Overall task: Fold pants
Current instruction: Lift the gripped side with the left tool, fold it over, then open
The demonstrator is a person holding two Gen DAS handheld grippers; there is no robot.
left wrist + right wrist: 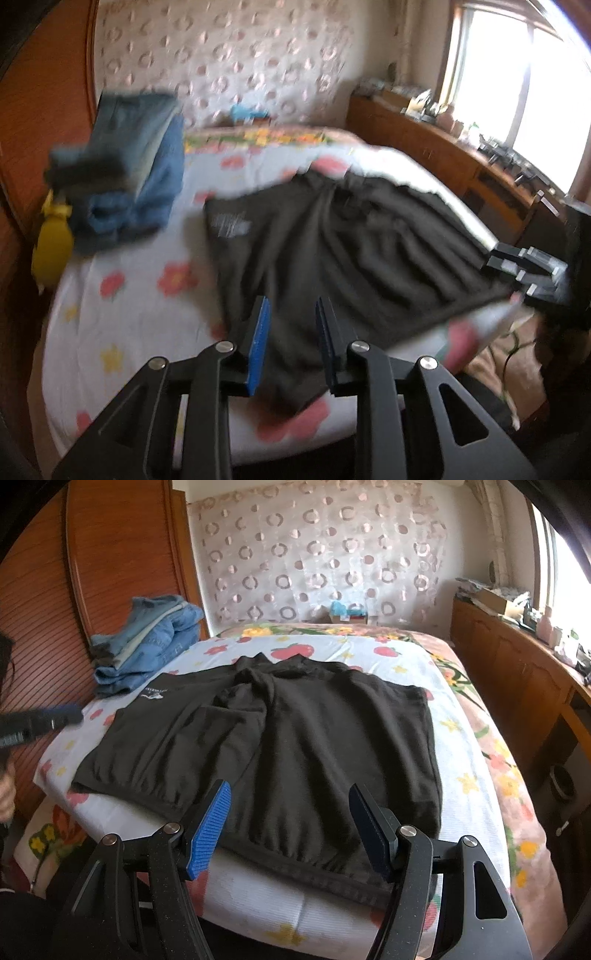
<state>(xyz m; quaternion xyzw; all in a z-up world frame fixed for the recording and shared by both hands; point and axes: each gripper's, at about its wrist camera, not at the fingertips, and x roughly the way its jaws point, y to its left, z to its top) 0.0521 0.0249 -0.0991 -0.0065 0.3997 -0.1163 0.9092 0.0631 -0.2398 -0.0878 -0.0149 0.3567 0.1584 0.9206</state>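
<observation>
The black pants [280, 738] lie spread flat on the flowered bed sheet [472, 738], with a small white logo near their far left corner. My right gripper [289, 786] hangs open and wide above the near hem, nothing between its blue pads. In the left wrist view, which is blurred, the pants [351, 236] look rumpled. My left gripper [292, 301] is open by a narrow gap over their near left edge, and the pads press on nothing. The right wrist view shows the left gripper [72, 713] as a blur at the left bed edge. The right gripper [496, 258] appears at the right edge.
A stack of folded blue jeans [147, 642] sits at the bed's far left corner. A yellow object [51, 240] lies beside it against the wooden panel [110, 554]. A cluttered wooden cabinet [517, 672] runs along the right under a bright window.
</observation>
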